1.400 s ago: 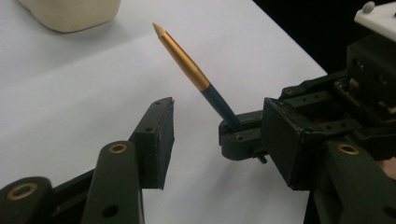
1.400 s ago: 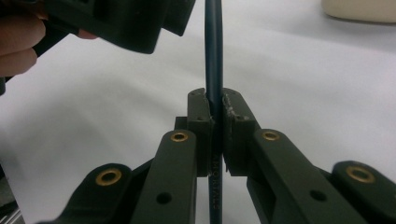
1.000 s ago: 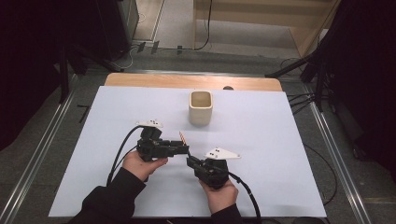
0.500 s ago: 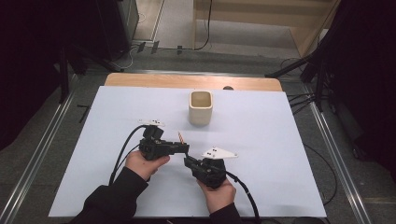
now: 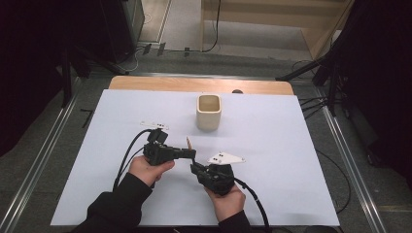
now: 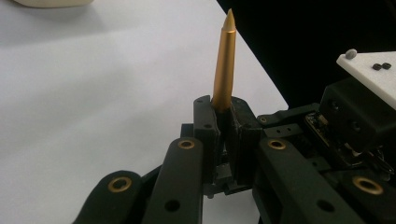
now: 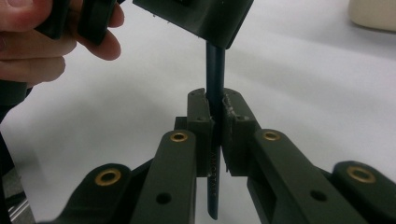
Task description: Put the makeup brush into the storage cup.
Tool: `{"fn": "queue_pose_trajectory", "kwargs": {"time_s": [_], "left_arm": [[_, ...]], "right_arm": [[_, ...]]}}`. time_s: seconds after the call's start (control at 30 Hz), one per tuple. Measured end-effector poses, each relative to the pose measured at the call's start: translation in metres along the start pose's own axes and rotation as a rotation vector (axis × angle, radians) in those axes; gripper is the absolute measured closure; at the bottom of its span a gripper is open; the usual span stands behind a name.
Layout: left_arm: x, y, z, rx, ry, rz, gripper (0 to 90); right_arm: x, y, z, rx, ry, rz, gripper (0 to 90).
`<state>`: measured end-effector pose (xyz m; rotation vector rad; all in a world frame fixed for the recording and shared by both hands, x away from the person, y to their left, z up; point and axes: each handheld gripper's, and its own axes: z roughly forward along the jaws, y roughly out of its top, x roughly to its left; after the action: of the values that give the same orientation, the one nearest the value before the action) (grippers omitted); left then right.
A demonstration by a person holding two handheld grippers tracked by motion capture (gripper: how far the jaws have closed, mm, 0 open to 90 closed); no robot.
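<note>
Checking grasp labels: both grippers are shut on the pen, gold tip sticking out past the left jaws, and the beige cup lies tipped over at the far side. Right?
Not quite. The beige cup stands upright, its open mouth facing up in the high view. The rest holds: the left gripper and the right gripper are both shut on the pen, whose gold tip sticks out past the left jaws.

Beige cup (image 5: 209, 112) standing alone mid-table, open white table (image 5: 272, 145) all around, both sides passable
</note>
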<state>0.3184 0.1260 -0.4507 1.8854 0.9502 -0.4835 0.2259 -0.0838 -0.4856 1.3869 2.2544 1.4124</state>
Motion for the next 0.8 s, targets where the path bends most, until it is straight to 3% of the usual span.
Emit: {"fn": "queue_pose_trajectory", "kwargs": {"time_s": [0.3,0.47,0.6,0.77,0.8], "left_arm": [[0.0,0.002,-0.006,0.016,0.047,0.02,83.9],[0.001,0.002,-0.007,0.034,0.078,0.046,83.7],[0.002,0.003,-0.01,0.036,0.093,0.057,83.7],[0.003,0.004,-0.013,0.051,0.093,0.071,83.7],[0.003,0.004,-0.013,0.054,0.09,0.071,83.7]], "right_arm": [[-0.003,0.005,0.0,0.068,0.02,-0.021,42.8],[-0.007,0.012,-0.002,0.087,0.064,-0.013,38.9],[-0.008,0.02,-0.002,0.116,0.085,-0.05,36.8],[-0.013,0.028,-0.001,0.152,0.144,-0.092,31.4],[-0.015,0.029,-0.001,0.163,0.166,-0.08,30.2]]}}
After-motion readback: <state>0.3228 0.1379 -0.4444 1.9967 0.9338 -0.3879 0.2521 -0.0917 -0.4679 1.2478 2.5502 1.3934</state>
